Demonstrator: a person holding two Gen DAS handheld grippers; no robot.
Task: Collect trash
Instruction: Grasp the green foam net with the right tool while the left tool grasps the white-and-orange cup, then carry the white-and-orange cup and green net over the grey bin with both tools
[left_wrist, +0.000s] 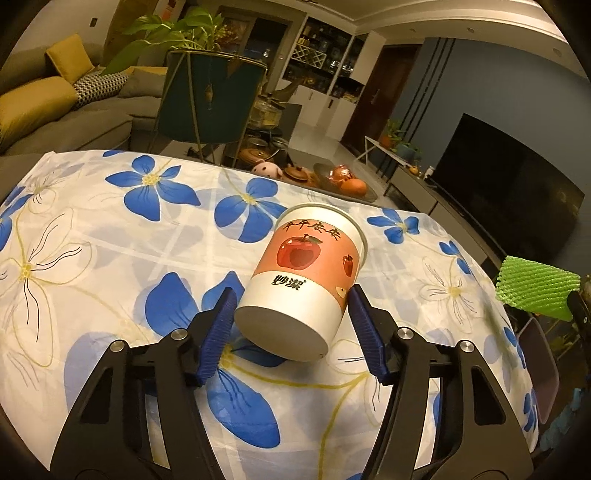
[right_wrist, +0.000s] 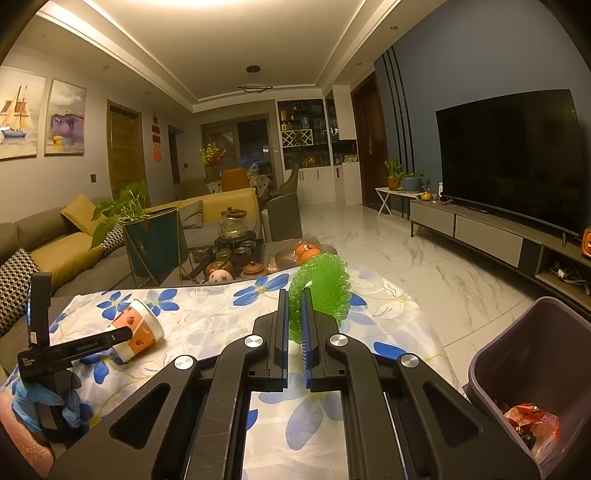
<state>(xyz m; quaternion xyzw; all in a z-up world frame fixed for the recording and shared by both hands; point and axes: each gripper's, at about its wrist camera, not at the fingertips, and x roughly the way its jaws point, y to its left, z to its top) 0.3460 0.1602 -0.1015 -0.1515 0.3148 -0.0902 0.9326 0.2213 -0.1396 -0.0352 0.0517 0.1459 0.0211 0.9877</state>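
A paper cup (left_wrist: 306, 273) printed with red apples lies on its side on the flowered tablecloth (left_wrist: 110, 229), its base towards me. My left gripper (left_wrist: 291, 294) is open, its blue pads (left_wrist: 218, 332) flanking the cup's base closely on both sides. The right wrist view shows the same cup (right_wrist: 138, 328) at the table's left. My right gripper (right_wrist: 294, 295) is shut on a green foam net (right_wrist: 323, 291) and holds it above the table's right part. That foam net (left_wrist: 535, 291) also shows at the right edge of the left wrist view.
A dark trash bin (right_wrist: 528, 365) stands on the floor right of the table, with orange wrappers (right_wrist: 532, 424) inside. A gloved hand (right_wrist: 44, 402) holds the left gripper. Beyond the table are a tea tray (right_wrist: 236, 266), a planter (right_wrist: 151, 247), a sofa and a TV (right_wrist: 509, 155).
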